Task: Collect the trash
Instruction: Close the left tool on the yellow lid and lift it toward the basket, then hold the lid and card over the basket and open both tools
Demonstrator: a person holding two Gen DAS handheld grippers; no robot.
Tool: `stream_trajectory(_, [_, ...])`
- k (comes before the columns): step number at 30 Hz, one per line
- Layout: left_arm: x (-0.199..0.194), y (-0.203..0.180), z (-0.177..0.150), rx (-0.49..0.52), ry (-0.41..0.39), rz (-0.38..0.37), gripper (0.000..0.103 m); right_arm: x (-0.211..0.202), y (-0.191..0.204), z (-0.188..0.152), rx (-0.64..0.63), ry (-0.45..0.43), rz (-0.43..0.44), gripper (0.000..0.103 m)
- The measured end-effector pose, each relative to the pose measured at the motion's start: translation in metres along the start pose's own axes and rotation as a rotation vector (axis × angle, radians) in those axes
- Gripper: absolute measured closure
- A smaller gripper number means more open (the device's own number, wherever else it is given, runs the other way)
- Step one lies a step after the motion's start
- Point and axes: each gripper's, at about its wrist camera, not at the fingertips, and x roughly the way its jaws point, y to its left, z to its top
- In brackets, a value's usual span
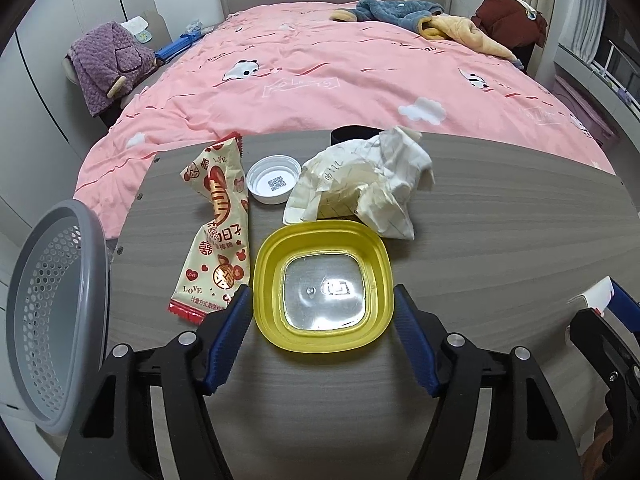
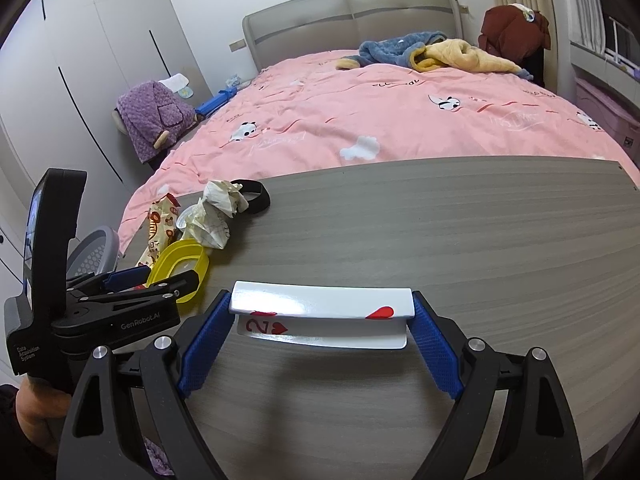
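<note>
Straddling the yellow lid point(image 1: 323, 284), left gripper point(image 1: 323, 308) beside grey basket point(image 1: 56, 312).

The grey wood-grain worktop point(image 1: 500, 240) carries a yellow lid point(image 1: 323, 284), and just beside it lie a candy wrapper point(image 1: 218, 224), a white cap point(image 1: 274, 179) and crumpled paper point(image 1: 368, 184). A black band point(image 2: 254, 196) lies at the far edge.
</note>
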Motion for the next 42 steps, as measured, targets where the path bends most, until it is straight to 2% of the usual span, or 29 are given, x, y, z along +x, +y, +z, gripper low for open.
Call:
stream_trajectory(11, [-0.038,0.016,-0.023,0.018,-0.043,-0.039,0.035,-0.007,0.014,-0.001,-0.021,-0.003,-0.006,0.019])
stream_trajectory(17, [-0.059,0.046,-0.037,-0.022,-0.080,-0.037,0.035,-0.005,0.033,0.000,-0.056,0.002,-0.011,0.019])
stream_trajectory(21, [-0.074,0.079,-0.039,-0.067,-0.130,-0.004,0.035,-0.003,0.052,0.005,-0.089,-0.002,-0.004,0.019])
stream_trajectory(30, [-0.095,0.162,-0.050,-0.166,-0.217,0.098,0.035,0.010,0.131,0.018,-0.211,-0.004,0.078,0.019])
stream_trajectory(37, [-0.092,0.224,-0.066,-0.224,-0.214,0.157,0.035,0.032,0.209,0.020,-0.310,0.043,0.198,0.019])
stream_trajectory(42, [-0.085,0.260,-0.078,-0.277,-0.201,0.176,0.035,0.052,0.259,0.014,-0.385,0.084,0.247,0.019])
